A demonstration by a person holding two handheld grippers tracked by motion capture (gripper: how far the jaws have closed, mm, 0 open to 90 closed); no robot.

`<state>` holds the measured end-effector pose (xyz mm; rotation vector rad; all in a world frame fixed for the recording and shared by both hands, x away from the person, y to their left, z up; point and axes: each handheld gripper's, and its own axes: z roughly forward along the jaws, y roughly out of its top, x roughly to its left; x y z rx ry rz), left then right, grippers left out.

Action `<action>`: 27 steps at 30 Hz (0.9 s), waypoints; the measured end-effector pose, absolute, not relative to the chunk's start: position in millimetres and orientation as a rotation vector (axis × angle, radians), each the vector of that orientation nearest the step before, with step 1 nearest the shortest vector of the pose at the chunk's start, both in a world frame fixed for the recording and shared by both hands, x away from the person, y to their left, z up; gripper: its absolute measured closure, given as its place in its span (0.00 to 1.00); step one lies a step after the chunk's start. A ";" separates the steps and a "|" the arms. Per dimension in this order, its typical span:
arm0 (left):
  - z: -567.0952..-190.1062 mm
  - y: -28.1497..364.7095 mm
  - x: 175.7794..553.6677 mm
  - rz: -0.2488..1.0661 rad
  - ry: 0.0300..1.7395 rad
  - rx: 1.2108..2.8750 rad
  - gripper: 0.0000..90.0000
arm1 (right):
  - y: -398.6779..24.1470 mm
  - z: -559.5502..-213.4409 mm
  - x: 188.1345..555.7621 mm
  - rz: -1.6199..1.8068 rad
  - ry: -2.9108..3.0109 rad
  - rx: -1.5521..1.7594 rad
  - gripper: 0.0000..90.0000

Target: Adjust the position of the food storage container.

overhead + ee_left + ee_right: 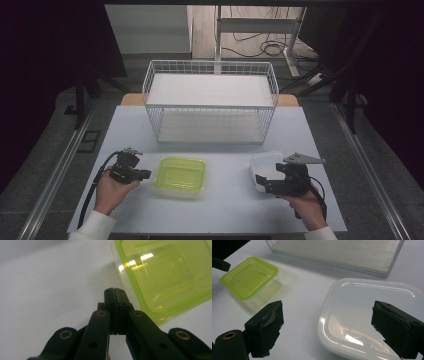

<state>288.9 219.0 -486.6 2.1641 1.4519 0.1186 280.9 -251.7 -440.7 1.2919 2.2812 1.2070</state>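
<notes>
The left hand-held gripper (115, 293) is pressed together beside the green box (162, 275); the right hand-held gripper (327, 327) is spread over the white box (362, 315).

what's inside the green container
Nothing that shows: the green container has its lid on, and through the see-through lid and walls it looks empty. The corner nearest the left hand-held gripper is covered by it.

Left gripper view: the green container (165, 275) is cut off by the top and right edges of the frame; its near corner lies behind the closed jaws. Right gripper view: the white container (367, 317) runs off the bottom and right edges, and the wire basket (342, 252) is cropped at the top. High view: both sleeves end at the bottom edge.
</notes>
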 end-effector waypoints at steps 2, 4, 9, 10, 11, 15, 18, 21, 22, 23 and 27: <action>-490.6 218.1 290.5 0.106 1.457 2.170 0.99 | -251.6 -441.0 281.2 1.202 2.282 1.293 0.12; -492.2 217.5 291.3 0.101 1.459 2.176 0.99 | -251.6 -441.3 281.4 1.201 2.280 1.292 0.12; -496.5 208.4 292.6 0.075 1.444 2.192 0.99 | -251.0 -442.2 281.5 1.190 2.285 1.296 0.12; -496.6 207.3 292.4 0.067 1.436 2.196 0.99 | -250.9 -442.1 281.5 1.187 2.286 1.295 0.12; -496.7 206.0 292.1 0.061 1.429 2.197 0.99 | -250.8 -442.2 281.5 1.185 2.286 1.294 0.12; -496.2 199.5 291.5 0.055 1.415 2.206 0.99 | -250.8 -442.6 281.9 1.183 2.287 1.295 0.12; -495.3 193.3 290.4 0.044 1.393 2.212 0.99 | -250.9 -442.5 281.9 1.177 2.288 1.295 0.12; -494.9 186.6 289.5 0.036 1.364 2.235 0.99 | -251.2 -442.5 282.2 1.179 2.282 1.299 0.12; -495.0 184.2 289.0 0.034 1.366 2.232 0.99 | -251.4 -442.6 282.3 1.178 2.281 1.299 0.12; -495.0 184.2 289.0 0.034 1.366 2.232 0.99 | -251.4 -442.6 282.3 1.178 2.281 1.299 0.12; -494.8 177.8 288.6 0.019 1.342 2.239 0.99 | -251.0 -443.1 282.5 1.173 2.287 1.299 0.12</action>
